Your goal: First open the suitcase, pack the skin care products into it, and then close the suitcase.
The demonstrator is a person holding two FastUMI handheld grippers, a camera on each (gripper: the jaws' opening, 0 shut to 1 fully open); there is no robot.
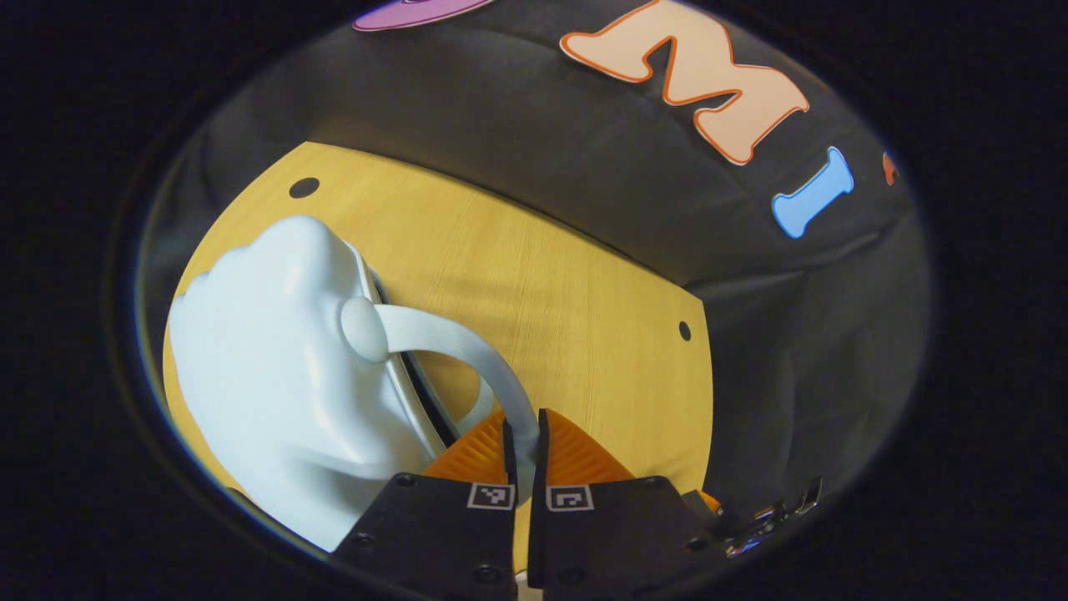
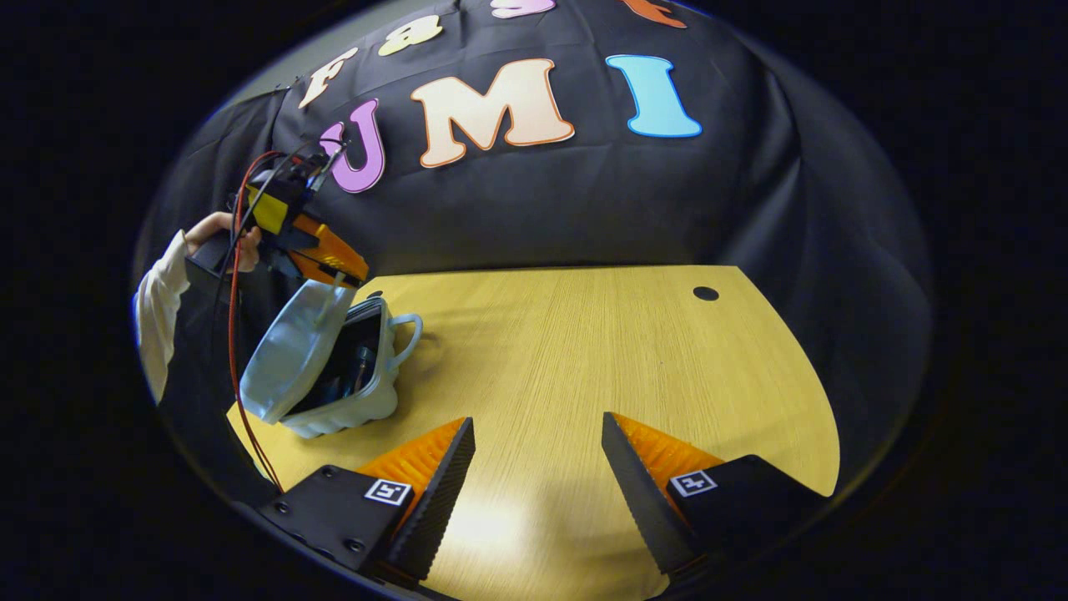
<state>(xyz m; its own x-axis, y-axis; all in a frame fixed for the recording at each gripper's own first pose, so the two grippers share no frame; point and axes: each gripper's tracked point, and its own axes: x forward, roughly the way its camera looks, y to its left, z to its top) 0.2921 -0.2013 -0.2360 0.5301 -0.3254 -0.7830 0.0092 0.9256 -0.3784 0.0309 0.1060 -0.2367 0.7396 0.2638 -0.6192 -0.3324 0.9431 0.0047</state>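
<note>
The left gripper (image 1: 524,442) pinches the lid's curved handle (image 1: 467,342), both fingers pressed on it, holding the suitcase (image 2: 334,367) lid partly raised near the table's (image 2: 584,334) left edge. Dark items, probably the skin care products (image 2: 355,367), seem to lie inside, though they are too small to tell for sure. The right gripper (image 2: 538,467) hangs spread wide over bare table, well apart from the case. The thin handle could slip from the pinch, letting the lid drop askew or shoving the light case off the edge.
</note>
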